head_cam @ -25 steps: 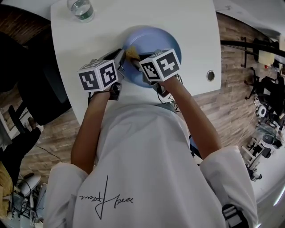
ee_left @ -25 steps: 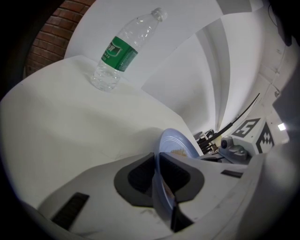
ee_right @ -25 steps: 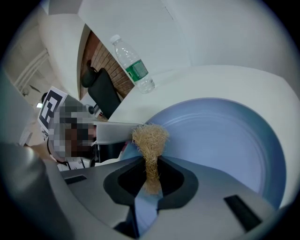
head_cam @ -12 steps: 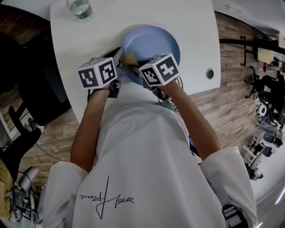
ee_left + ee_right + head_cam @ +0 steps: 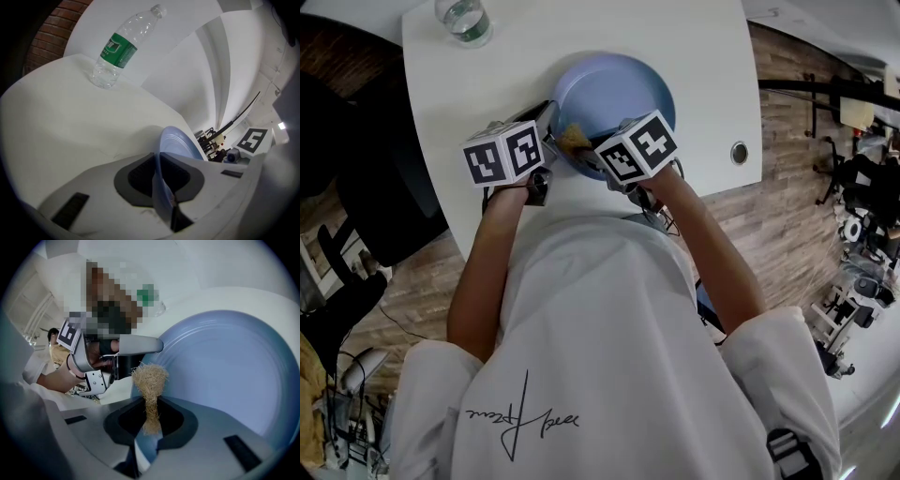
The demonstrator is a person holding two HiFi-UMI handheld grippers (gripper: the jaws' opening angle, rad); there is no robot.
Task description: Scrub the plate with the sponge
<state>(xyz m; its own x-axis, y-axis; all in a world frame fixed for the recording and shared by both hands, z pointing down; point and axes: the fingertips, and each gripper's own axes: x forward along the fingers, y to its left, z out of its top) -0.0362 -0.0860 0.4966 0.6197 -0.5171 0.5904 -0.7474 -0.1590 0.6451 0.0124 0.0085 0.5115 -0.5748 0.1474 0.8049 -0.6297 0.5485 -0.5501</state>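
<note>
A light blue plate (image 5: 619,94) lies on the white table (image 5: 487,84), and its left rim is pinched in my left gripper (image 5: 550,122). In the left gripper view the plate's edge (image 5: 174,145) runs straight between the jaws of the left gripper (image 5: 160,182). My right gripper (image 5: 584,147) is shut on a tan fibrous sponge (image 5: 574,139) at the plate's near-left rim. In the right gripper view the sponge (image 5: 150,378) sticks up out of the right gripper (image 5: 151,420), against the plate (image 5: 225,366), close to the left gripper's fingers (image 5: 138,345).
A clear water bottle with a green label (image 5: 464,19) stands at the table's far left corner (image 5: 119,49). A round cable hole (image 5: 739,152) sits near the table's right edge. Wooden floor, a dark chair (image 5: 366,187) and equipment surround the table.
The right gripper has drawn the sponge along the plate's left rim toward the person. The left gripper has kept its hold on the rim.
</note>
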